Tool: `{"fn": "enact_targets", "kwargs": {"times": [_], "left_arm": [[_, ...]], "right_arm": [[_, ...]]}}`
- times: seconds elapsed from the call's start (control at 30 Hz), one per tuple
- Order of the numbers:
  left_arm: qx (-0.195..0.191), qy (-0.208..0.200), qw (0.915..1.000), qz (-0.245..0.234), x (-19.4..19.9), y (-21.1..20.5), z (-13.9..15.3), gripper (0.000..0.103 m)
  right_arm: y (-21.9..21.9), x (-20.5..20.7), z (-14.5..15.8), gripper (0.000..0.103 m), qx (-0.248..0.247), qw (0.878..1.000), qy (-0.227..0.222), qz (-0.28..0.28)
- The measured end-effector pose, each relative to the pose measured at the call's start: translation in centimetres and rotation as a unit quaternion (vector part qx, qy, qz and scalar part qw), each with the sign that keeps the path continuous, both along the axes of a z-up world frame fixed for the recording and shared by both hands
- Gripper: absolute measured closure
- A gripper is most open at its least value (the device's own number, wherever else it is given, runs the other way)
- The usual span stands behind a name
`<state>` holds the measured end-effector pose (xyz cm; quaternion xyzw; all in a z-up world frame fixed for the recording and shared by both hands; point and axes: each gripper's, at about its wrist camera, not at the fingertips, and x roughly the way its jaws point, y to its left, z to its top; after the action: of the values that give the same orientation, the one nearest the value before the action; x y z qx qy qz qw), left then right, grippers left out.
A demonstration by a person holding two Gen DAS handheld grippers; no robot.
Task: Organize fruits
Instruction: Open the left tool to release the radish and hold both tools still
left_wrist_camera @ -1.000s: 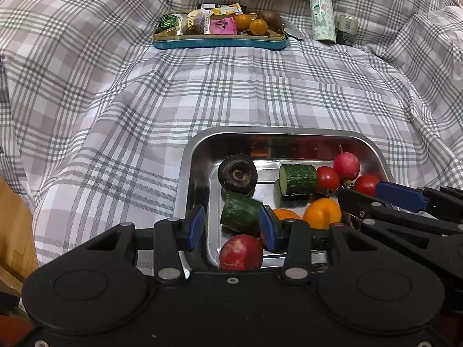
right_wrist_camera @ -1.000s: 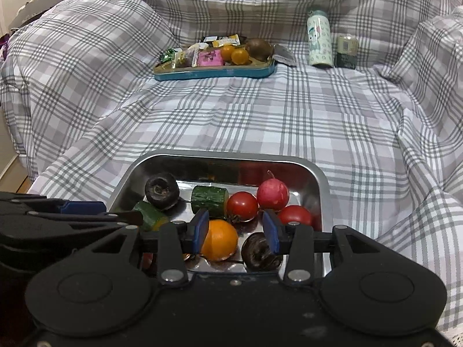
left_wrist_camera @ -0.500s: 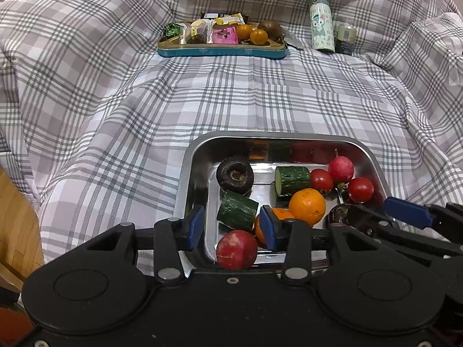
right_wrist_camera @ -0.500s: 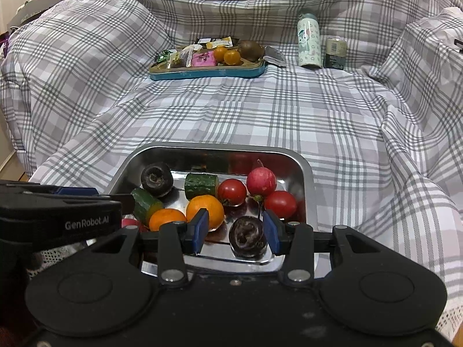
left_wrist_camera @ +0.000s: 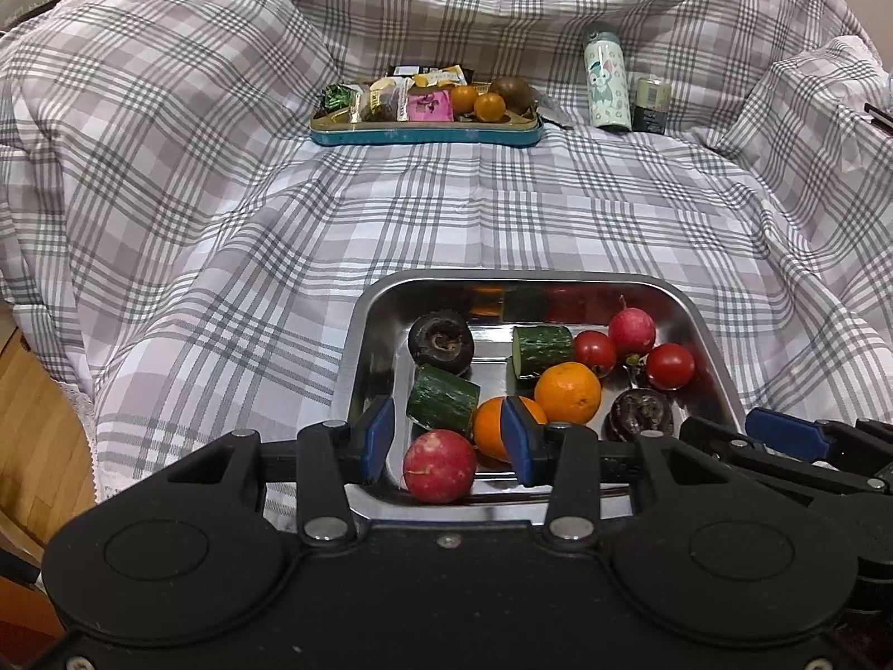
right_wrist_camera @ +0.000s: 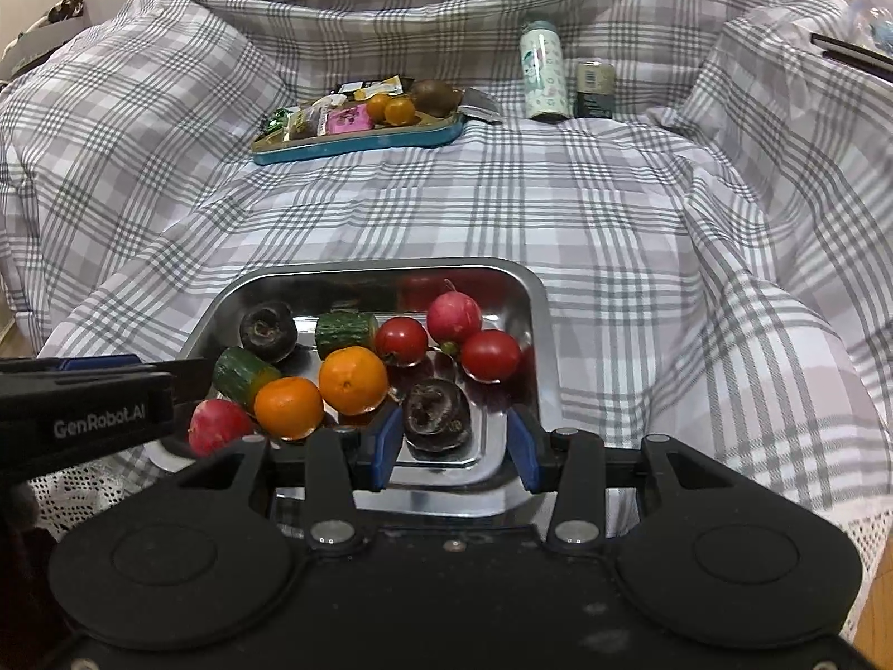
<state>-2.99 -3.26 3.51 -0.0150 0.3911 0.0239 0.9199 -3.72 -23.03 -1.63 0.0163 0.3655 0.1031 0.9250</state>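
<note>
Plaid-covered bed carries a shiny rectangular steel tray (left_wrist_camera: pixel 709 329) at 6 o'clock. Both the left gripper (left_wrist_camera: pixel 446 438) and right gripper (right_wrist_camera: pixel 455 441) have drawn back toward its near rim, jaws spread wide and empty. The dark wrinkled round fruit (right_wrist_camera: pixel 438 413), formerly between the right jaws, now rests in the tray; placement appears complete.
</note>
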Motion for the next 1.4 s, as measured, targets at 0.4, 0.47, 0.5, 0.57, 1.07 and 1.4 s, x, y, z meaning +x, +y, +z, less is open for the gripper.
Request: {"fn": "enact_targets", "kwargs": {"times": [0.4,0.47,0.5,0.57,1.07,1.4], "left_arm": [[0.017,-0.025,0.9995,-0.004,-1.9,-1.1,0.7,0.053],[0.018,-0.028,0.9994,-0.005,-2.0,-1.1,0.8,0.053],[0.018,-0.029,0.9994,-0.005,-2.1,-1.2,0.9,0.053],[0.017,-0.03,0.9994,-0.007,-2.3,-1.3,1.0,0.053],[0.01,-0.027,0.9995,-0.01,-2.4,-1.4,1.0,0.053],[0.007,-0.025,0.9996,-0.007,-2.4,-1.2,0.9,0.053]], "right_arm": [[-0.5,-2.1,1.0,0.059,0.005,1.0,-0.027,0.001],[-0.6,-2.4,1.0,0.059,0.006,1.0,-0.029,0.0],[-0.6,-2.5,1.0,0.059,0.007,1.0,-0.029,-0.001],[-0.7,-2.7,1.1,0.059,0.008,1.0,-0.029,-0.002],[-0.4,-2.9,1.1,0.059,0.003,1.0,-0.028,0.004],[-0.3,-2.8,1.1,0.059,0.0,1.0,-0.028,0.008]]}}
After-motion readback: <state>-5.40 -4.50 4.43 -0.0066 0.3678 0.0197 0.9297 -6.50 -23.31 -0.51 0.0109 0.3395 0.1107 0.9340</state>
